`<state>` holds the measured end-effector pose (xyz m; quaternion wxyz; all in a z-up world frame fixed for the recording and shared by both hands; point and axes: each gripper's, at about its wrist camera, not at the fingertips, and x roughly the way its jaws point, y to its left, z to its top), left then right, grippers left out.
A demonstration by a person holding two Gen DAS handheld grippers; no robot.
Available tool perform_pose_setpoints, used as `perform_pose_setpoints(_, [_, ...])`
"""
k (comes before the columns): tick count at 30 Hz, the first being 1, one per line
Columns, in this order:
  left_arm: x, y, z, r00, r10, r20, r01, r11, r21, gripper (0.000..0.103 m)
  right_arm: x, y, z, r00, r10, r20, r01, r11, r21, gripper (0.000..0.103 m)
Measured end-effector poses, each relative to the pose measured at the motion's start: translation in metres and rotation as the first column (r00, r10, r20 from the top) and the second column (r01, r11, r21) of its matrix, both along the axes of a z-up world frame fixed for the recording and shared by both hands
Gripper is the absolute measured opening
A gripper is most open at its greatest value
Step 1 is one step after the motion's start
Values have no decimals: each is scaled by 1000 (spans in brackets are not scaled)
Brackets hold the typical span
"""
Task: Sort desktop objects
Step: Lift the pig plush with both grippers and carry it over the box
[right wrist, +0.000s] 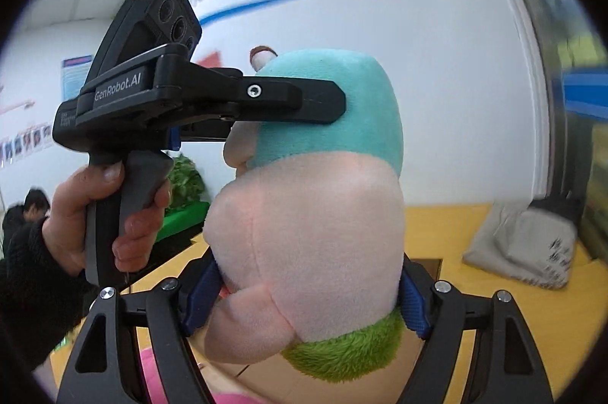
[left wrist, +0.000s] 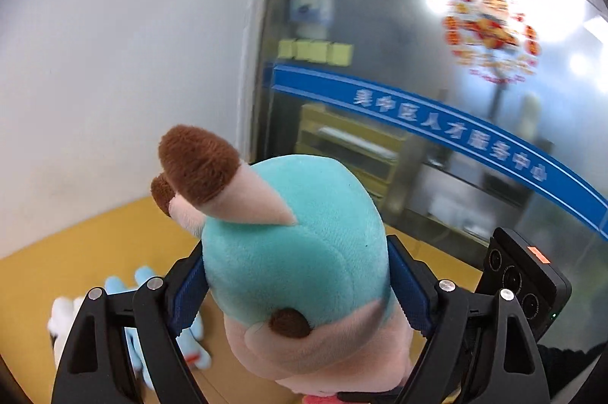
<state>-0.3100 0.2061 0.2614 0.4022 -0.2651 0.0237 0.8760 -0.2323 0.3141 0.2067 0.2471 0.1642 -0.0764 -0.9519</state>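
Note:
A plush toy (left wrist: 296,252) with a teal head, pink body and brown-tipped ears is held up in the air above the yellow table (left wrist: 76,252). My left gripper (left wrist: 298,286) is shut on its teal head, blue pads pressing both sides. In the right wrist view the same plush toy (right wrist: 311,214) shows its pink belly and a green fuzzy base. My right gripper (right wrist: 307,301) is shut on that lower body. The left gripper (right wrist: 326,104) reaches in from the left, held by a person's hand (right wrist: 95,214).
A blue plush (left wrist: 129,284) and a white plush (left wrist: 62,313) lie on the table at lower left. A grey cloth bag (right wrist: 524,244) rests on the yellow table (right wrist: 437,233) by the glass wall (left wrist: 437,123). A white wall stands behind.

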Motion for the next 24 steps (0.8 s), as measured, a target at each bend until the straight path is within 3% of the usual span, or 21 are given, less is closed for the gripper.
perform_pose_setpoints(4, [-84, 4, -68, 993, 24, 113, -20, 999, -34, 88, -89, 10, -61, 984, -3, 179, 9, 999, -34, 78])
perform_pose_setpoints(10, [-174, 9, -174, 959, 76, 273, -50, 994, -102, 88, -161, 11, -142, 905, 20, 425, -16, 1000, -15, 78])
perform_pose_setpoints(16, [-193, 16, -220, 939, 126, 321, -79, 984, -158, 89, -180, 15, -165, 830, -40, 556, 21, 999, 41, 80])
perform_pose_setpoints(21, [-194, 29, -233, 934, 159, 320, -108, 979, -170, 90, -180, 15, -166, 798, -96, 595, 58, 995, 82, 88])
perform_pose_setpoints(24, [-192, 28, -236, 940, 174, 293, -122, 975, -186, 91, -168, 12, -160, 796, -126, 593, 75, 991, 110, 89])
